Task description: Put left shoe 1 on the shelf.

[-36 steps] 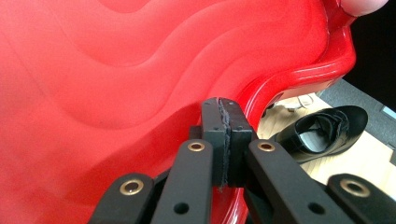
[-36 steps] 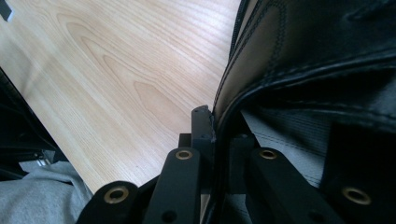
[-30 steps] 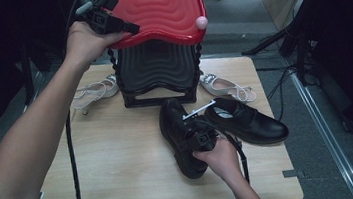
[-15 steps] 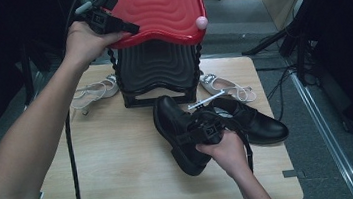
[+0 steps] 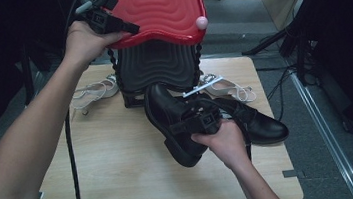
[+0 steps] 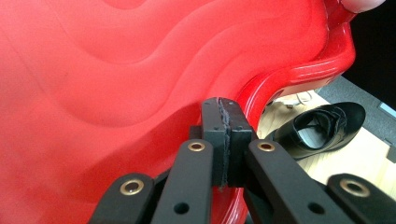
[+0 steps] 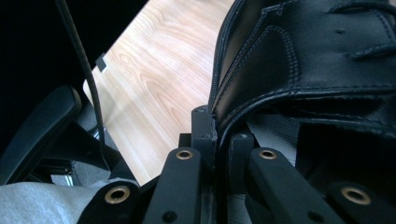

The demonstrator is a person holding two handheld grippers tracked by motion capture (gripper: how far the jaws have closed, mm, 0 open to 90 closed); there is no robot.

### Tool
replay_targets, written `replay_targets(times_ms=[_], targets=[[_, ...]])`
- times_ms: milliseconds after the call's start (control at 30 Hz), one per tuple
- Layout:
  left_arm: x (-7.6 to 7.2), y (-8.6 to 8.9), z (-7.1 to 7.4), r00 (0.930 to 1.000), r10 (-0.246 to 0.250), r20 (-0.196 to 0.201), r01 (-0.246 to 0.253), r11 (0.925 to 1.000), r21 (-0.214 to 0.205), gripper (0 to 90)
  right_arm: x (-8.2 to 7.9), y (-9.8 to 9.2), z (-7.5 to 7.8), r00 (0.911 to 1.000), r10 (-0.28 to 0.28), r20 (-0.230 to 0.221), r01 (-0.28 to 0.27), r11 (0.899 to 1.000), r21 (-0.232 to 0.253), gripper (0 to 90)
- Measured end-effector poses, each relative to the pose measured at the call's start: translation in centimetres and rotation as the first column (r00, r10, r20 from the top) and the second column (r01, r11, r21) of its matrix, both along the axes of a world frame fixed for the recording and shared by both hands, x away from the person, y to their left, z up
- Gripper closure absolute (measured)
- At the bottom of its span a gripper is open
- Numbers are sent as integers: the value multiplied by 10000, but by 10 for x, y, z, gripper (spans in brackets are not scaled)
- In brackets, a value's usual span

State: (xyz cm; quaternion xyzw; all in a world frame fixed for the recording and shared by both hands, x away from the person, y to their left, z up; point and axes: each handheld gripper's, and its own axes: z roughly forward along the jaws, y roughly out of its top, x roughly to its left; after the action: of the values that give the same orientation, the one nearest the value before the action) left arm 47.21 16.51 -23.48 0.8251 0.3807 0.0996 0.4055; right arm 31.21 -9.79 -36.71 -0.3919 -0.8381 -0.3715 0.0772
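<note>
- High view: two black shoes; one [image 5: 174,122] is hanging above the worktop [image 5: 111,162], toe pointing towards the box, pinched by the right tool [image 5: 202,122]; the other [image 5: 260,122] is lying flat. Two pale sandals [image 5: 95,91] are lying beside the box.
- Left gripper view: the left tool [image 6: 223,122] is pressing together on the red lid [image 6: 116,84].
- Right gripper view: the tool is clamping the shoe's collar.

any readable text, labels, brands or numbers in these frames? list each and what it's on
None readable.
Red lid: wavy relief, no lettering.
Held black shoe: no brand mark visible; insole in the right gripper view too dark to tell.
Other black shoe: insole shows no legible print.
Left gripper and right gripper: plain black, no markings.
</note>
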Motion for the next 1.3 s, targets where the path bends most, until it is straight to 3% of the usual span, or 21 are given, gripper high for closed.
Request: replay_targets(times_ms=[100, 267, 400, 567, 733, 933, 967, 1033, 1067, 1300], targets=[[0, 1, 0, 10000, -18, -34, 18, 10000, -6, 900, 8, 8, 14, 9993, -28, 382, 33, 9999, -130, 871], [0, 1, 0, 10000, -12, -20, 12, 10000, -11, 900, 25, 22, 23, 9962, -151, 854, 188, 9989, -427, 870], [0, 1, -1, 10000, -17, -1, 17, 10000, -48, 900, 35, 30, 23, 9938, -209, 1095, 279, 9976, -628, 871], [-2, 1, -1, 10000, 12, 17, -12, 10000, -31, 900, 53, 42, 22, 9843, -545, 1681, 701, 9936, -884, 871], [-3, 1, -1, 10000, 12, 20, -12, 10000, 28, 900, 68, 47, 15, 9791, -820, 1862, 1020, 9897, -1005, 872], [-3, 2, -1, 10000, -32, 56, 32, 10000, 70, 900, 73, 55, 9, 9652, -916, 2448, 1221, 9861, -1125, 871], [-3, 2, -1, 10000, -33, 74, 32, 10000, 62, 900, 76, 58, 6, 9583, -993, 2680, 1347, 9840, -1168, 871], [-4, 2, -1, 10000, -32, 89, 32, 10000, 42, 900, 77, 60, 4, 9543, -1026, 2808, 1393, 9837, -1139, 871], [-4, 2, -1, 9999, -36, 103, 36, 10000, 36, 900, 79, 63, 2, 9467, -1078, 3035, 1469, 9831, -1090, 871], [-4, 3, -1, 9998, -94, 161, 93, 9999, 72, 900, 87, 75, -3, 9293, -1314, 3453, 1786, 9779, -1085, 870]])
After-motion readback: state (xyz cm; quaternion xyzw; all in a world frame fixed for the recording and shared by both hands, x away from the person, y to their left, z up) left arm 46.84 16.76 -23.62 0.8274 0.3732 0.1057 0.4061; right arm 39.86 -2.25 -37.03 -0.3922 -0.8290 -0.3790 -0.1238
